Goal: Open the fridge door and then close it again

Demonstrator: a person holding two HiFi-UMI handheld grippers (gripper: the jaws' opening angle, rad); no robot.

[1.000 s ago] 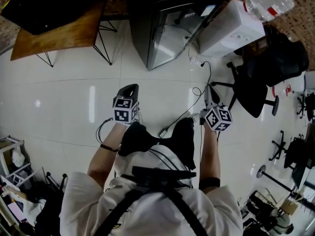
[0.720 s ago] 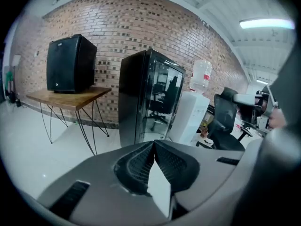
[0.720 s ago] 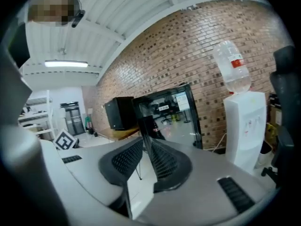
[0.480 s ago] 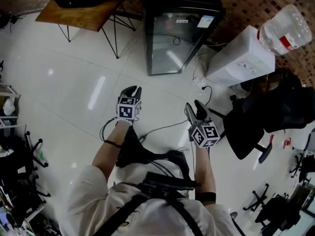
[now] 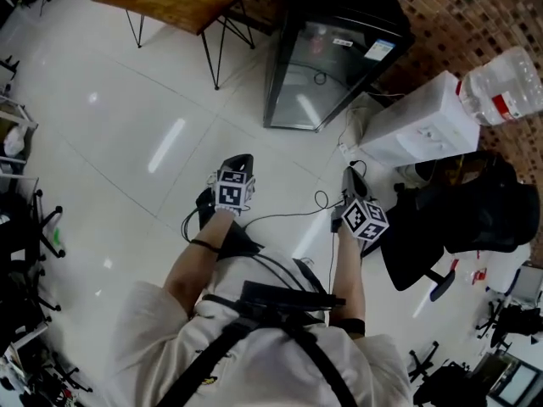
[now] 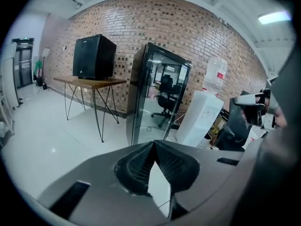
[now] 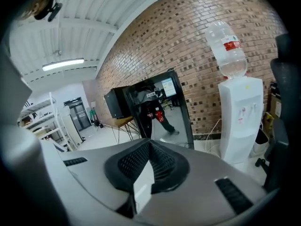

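The black fridge (image 5: 333, 62) with a glass door stands shut against the brick wall, upright ahead in the left gripper view (image 6: 157, 95) and the right gripper view (image 7: 162, 107). Both grippers hang over the white floor, well short of the fridge. My left gripper (image 5: 240, 161) points toward it; its jaws have just closed and meet with nothing between them (image 6: 153, 142). To its right, my right gripper (image 5: 350, 177) has also just closed on nothing, pads together (image 7: 149, 142).
A white water dispenser (image 5: 414, 125) with a bottle (image 5: 509, 81) stands right of the fridge, and a black office chair (image 5: 458, 214) lies close to my right gripper. A wooden table (image 5: 182, 0) is to the fridge's left. Cables (image 5: 318, 200) trail on the floor. Shelving (image 5: 15, 134) is at far left.
Half a second ago both grippers' jaws stood apart; now they are shut. Both hands have drifted lower and rightward in the head view, and the view has swung so the fridge sits further right.
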